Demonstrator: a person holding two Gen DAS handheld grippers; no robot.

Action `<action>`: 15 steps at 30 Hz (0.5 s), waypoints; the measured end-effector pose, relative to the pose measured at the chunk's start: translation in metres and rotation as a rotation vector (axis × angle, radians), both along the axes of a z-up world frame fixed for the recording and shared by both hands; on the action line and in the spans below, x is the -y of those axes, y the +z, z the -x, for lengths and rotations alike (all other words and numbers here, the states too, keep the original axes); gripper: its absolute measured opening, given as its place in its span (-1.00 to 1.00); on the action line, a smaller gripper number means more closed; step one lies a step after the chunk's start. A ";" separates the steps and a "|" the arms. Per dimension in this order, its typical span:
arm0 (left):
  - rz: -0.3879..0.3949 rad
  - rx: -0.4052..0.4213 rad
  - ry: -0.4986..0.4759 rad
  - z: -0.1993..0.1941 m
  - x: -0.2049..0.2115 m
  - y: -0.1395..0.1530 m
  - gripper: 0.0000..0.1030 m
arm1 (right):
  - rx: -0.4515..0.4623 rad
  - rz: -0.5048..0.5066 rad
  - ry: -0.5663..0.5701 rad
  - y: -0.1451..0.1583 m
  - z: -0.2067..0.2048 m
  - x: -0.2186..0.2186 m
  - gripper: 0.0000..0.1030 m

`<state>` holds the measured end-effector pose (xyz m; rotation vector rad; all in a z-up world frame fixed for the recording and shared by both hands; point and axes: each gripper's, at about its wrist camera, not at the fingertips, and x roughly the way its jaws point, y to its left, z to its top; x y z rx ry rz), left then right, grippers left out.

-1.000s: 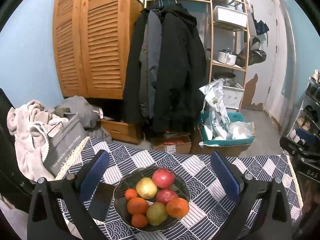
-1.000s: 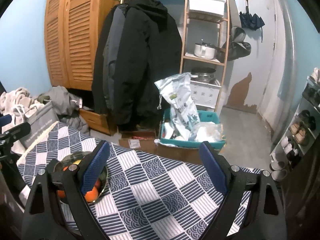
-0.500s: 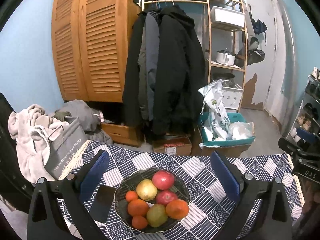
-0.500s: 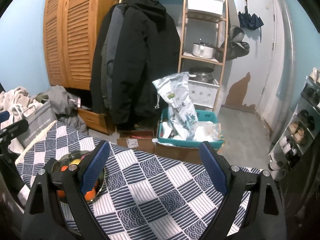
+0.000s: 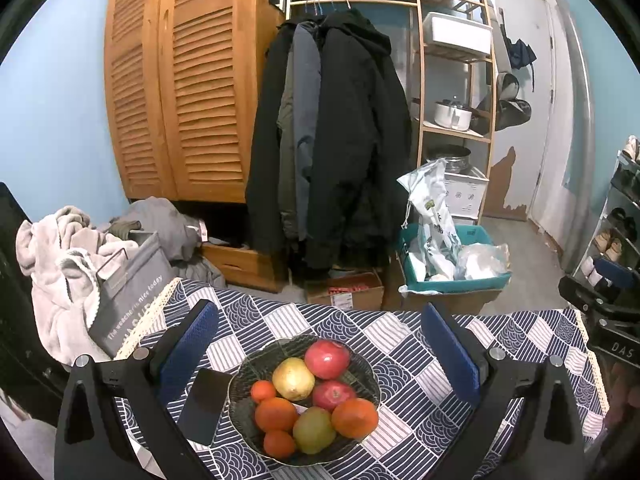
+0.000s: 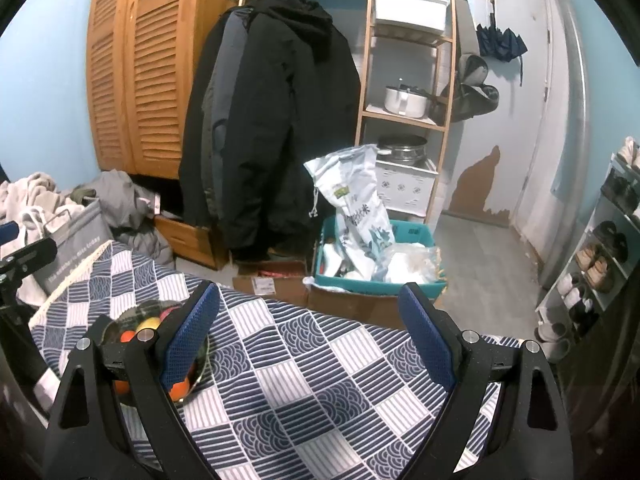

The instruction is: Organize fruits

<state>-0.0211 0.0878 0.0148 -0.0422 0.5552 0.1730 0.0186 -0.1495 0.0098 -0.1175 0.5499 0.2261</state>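
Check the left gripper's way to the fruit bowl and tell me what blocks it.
Nothing visible blocks it. The left gripper is open above the patterned tablecloth, with the bowl of fruit lying between and beyond its fingers. A dark phone lies flat beside the bowl on its left, off the direct line.

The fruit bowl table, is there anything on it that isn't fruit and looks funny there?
Yes. A dark phone lies flat on the checkered tablecloth, right beside the fruit bowl on its left. It is the only thing there that is not fruit. The fruit itself all sits inside the bowl; nothing has spilled.
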 end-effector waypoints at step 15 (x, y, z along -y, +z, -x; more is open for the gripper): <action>-0.003 0.005 0.003 -0.001 0.000 0.000 0.98 | 0.002 0.003 0.000 0.000 0.000 0.000 0.74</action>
